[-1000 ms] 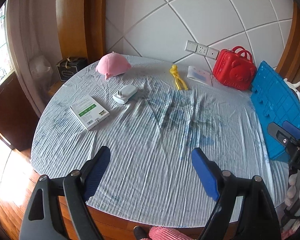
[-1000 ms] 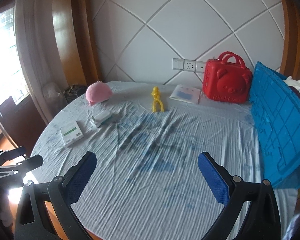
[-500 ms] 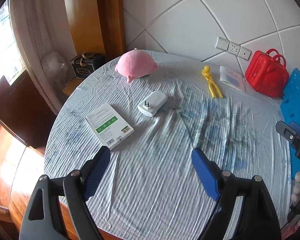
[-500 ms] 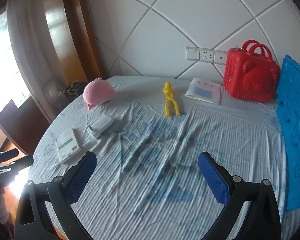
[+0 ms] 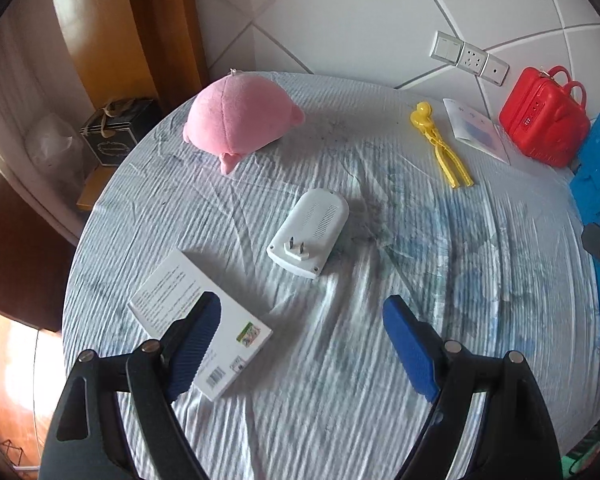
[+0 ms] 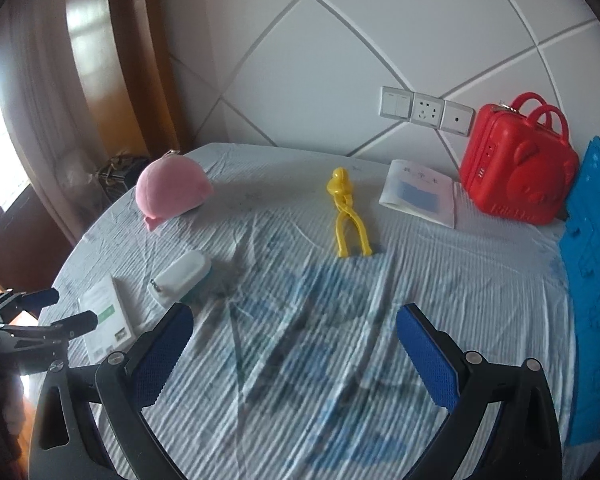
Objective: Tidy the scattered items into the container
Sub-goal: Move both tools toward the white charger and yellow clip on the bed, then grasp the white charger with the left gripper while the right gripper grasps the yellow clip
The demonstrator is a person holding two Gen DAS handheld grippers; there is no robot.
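Note:
On the round table lie a white plug adapter [image 5: 309, 236] [image 6: 182, 274], a white and green box [image 5: 198, 322] [image 6: 106, 316], a pink plush toy [image 5: 238, 120] [image 6: 172, 192], a yellow clip toy [image 5: 440, 144] [image 6: 346, 216], a booklet [image 5: 478, 130] [image 6: 418, 198] and a red bear case [image 5: 544, 120] [image 6: 518, 164]. A blue crate [image 5: 598, 184] [image 6: 592, 288] stands at the right edge. My left gripper [image 5: 302, 346] hangs open just short of the adapter, its left finger over the box. My right gripper [image 6: 294, 354] is open over bare cloth.
The table wears a wrinkled striped blue-white cloth [image 6: 300, 312]. A wall with sockets [image 6: 424, 114] rises behind it. A dark box [image 5: 118, 134] sits on a low stand beyond the left edge. The left gripper [image 6: 48, 312] shows at the far left of the right wrist view.
My left gripper has moved forward and left, so the adapter and box now lie close under it. My right gripper has also advanced over the table toward the yellow clip toy.

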